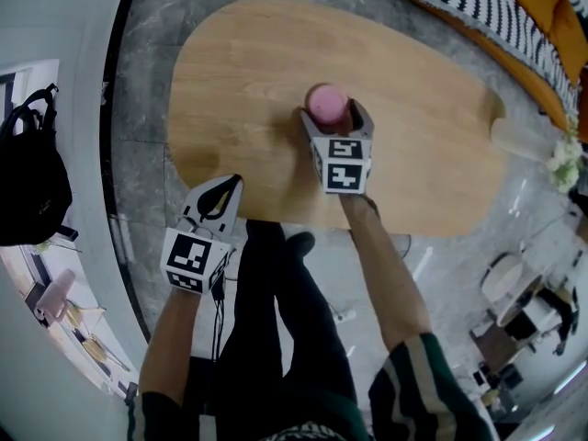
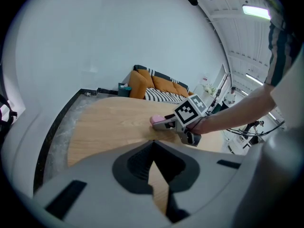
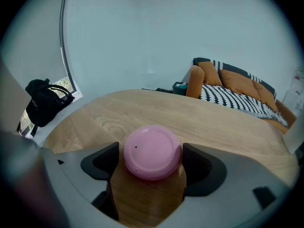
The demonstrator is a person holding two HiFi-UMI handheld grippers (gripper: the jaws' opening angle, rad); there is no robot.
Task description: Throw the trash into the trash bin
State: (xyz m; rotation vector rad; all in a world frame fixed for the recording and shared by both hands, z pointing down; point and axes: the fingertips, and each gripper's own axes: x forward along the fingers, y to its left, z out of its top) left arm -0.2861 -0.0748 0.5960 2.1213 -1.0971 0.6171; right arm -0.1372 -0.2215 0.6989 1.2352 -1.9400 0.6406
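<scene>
A pink cup with a round lid (image 1: 327, 104) stands upright on the oval wooden table (image 1: 248, 81). My right gripper (image 1: 334, 116) reaches down around it, one jaw on each side. In the right gripper view the cup (image 3: 152, 146) sits between the dark pads (image 3: 102, 163) of the right gripper (image 3: 150, 158), with the jaws spread wide and not pressing on it. My left gripper (image 1: 230, 185) hangs at the table's near left edge, its jaws together and empty. The left gripper (image 2: 152, 142) looks across the table at the cup (image 2: 156, 120) and the right gripper (image 2: 166, 123).
A black bag (image 1: 32, 168) hangs at the far left by the wall. An orange sofa with a black-and-white striped blanket (image 1: 501, 12) stands behind the table. A pale object (image 1: 516, 141) lies at the table's right end. The person's legs (image 1: 276, 320) stand against the near edge.
</scene>
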